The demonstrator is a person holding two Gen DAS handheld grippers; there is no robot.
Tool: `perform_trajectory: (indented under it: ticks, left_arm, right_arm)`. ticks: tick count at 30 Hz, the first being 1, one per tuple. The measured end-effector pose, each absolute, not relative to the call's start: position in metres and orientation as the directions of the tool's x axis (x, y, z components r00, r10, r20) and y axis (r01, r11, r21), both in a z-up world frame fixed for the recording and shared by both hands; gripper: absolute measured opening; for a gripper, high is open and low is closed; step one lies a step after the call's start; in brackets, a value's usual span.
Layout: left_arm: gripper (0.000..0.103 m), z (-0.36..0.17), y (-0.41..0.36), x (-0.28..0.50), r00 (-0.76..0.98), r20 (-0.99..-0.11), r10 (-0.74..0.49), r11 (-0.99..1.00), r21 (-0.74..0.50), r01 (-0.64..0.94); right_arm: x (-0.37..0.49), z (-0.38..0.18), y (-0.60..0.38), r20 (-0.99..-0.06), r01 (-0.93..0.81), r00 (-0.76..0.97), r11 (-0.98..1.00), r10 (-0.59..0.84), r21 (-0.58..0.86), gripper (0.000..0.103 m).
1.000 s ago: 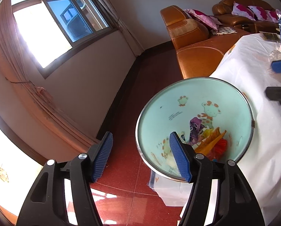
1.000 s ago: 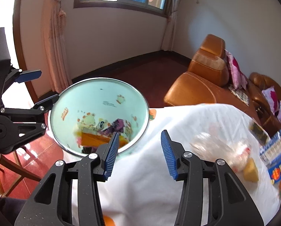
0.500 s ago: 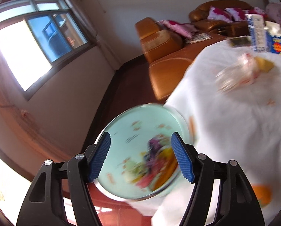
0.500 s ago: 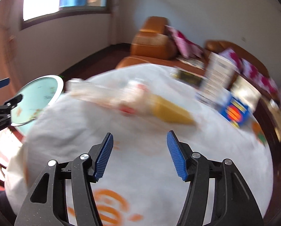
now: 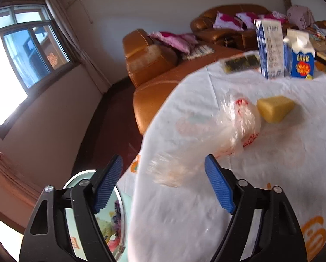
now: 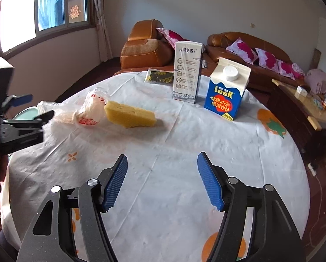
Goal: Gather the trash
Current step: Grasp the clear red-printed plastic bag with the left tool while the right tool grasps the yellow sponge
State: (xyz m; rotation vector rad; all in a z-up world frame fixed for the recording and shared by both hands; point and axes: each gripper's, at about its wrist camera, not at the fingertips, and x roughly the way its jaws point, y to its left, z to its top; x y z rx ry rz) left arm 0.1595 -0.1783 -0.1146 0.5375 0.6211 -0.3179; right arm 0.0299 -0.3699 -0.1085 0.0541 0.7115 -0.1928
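Our left tool (image 5: 163, 181) is closing, gaping around the plastic bag (image 5: 208, 139) on the worktop (image 5: 261, 174), pads not pressing. Our right tool (image 6: 160, 181), empty, is opening, well short of the sponge (image 6: 130, 114).

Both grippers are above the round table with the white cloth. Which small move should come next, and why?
Probably ease the left gripper forward onto the crumpled clear plastic bag. The bag lies loose just ahead of its closing jaws, not yet between the pads, and the pale green trash bin sits close beside it. The right gripper, jaws opening, holds nothing.
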Motion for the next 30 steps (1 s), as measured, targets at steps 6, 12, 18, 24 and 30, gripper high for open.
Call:
perform_trajectory:
  ticks: [6, 12, 18, 24, 30]
  left_arm:
    - [0.019, -0.122, -0.18, 0.164, 0.725, -0.672, -0.153, 0.795, 0.352, 0.494]
    - [0.012, -0.106, -0.163, 0.159, 0.745, -0.643, -0.176, 0.81, 0.335, 0.481]
    - [0.012, -0.081, -0.134, 0.152, 0.788, -0.593, -0.164, 0.842, 0.333, 0.426]
    - [0.012, -0.078, -0.103, 0.15, 0.802, -0.586, -0.118, 0.857, 0.347, 0.38]
    - [0.012, -0.088, -0.075, 0.153, 0.791, -0.608, -0.069, 0.867, 0.356, 0.35]
  right_arm:
    - [0.039, -0.104, -0.372, -0.652, 0.2, 0.742, 0.98, -0.153, -0.002, 0.068]
    - [0.061, -0.1, -0.364, -0.657, 0.18, 0.739, 0.983, -0.149, -0.021, 0.073]
    - [0.099, -0.098, -0.36, -0.676, 0.164, 0.73, 0.986, -0.103, 0.027, 0.073]
    - [0.139, -0.11, -0.338, -0.696, 0.118, 0.713, 0.993, -0.082, 0.003, 0.074]
    - [0.164, -0.139, -0.331, -0.753, 0.106, 0.65, 0.993, -0.107, -0.05, 0.053]
